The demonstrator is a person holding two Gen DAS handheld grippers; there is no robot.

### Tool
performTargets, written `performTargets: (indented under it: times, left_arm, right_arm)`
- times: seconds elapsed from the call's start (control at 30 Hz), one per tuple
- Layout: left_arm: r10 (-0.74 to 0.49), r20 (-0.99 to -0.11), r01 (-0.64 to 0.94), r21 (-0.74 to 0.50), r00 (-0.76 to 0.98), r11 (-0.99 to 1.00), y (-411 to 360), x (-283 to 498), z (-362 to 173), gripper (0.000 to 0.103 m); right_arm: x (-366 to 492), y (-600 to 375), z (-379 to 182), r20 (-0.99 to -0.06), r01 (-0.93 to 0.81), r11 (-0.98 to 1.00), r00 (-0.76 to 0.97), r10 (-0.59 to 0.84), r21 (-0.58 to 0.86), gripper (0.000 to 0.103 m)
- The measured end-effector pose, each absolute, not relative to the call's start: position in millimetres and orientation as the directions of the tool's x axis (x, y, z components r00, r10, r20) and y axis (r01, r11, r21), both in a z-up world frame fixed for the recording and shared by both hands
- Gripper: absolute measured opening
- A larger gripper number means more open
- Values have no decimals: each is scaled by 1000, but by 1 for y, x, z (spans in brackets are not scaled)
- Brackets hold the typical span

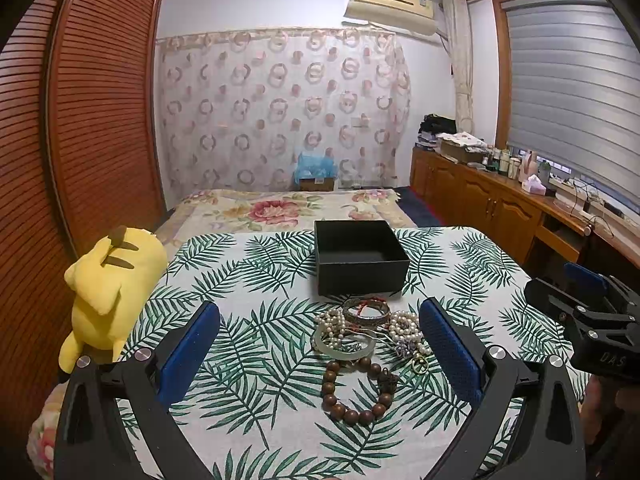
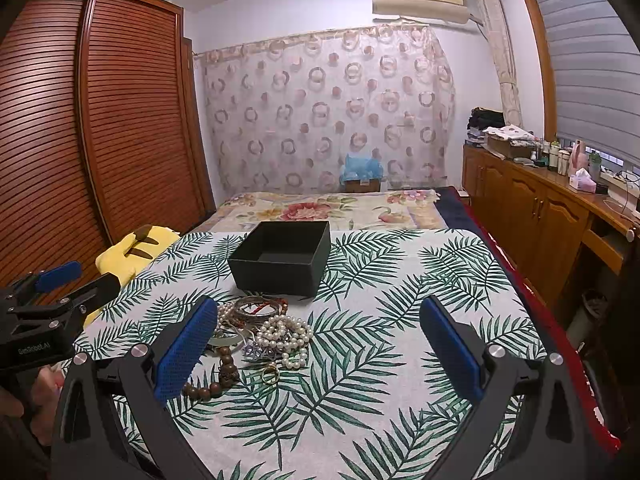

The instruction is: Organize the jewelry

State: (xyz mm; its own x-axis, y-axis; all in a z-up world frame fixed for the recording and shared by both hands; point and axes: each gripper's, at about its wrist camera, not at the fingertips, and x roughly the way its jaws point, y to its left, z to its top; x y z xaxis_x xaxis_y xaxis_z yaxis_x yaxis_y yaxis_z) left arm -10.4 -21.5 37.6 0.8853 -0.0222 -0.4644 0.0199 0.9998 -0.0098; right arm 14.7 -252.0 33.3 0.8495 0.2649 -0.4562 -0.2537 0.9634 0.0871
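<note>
An open black box (image 1: 360,258) (image 2: 282,258) stands on a leaf-print cloth. In front of it lies a pile of jewelry: a brown wooden bead bracelet (image 1: 354,390) (image 2: 212,384), a pale jade bangle (image 1: 344,346), pearl strands (image 1: 406,326) (image 2: 286,334), a metal bangle with red cord (image 1: 368,310) (image 2: 256,306) and a gold ring (image 2: 271,374). My left gripper (image 1: 320,344) is open and empty, its fingers either side of the pile. My right gripper (image 2: 320,344) is open and empty, right of the pile, its left finger (image 2: 186,344) hiding part of it.
A yellow plush toy (image 1: 108,292) (image 2: 134,256) lies at the cloth's left edge. A floral bed (image 1: 288,210) lies behind the box. A wooden wardrobe (image 1: 80,120) stands left, a wooden cabinet (image 2: 536,208) with clutter right. Each gripper shows in the other's view.
</note>
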Motion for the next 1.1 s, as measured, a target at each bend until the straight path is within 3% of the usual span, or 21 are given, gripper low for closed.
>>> performTargets:
  times: [1.1]
  left_arm:
    - [-34,-477,27,-23,878,999,-14,-10,27,97]
  right_arm:
    - [13,-248,34,-460,-251,964,848,262,85,101]
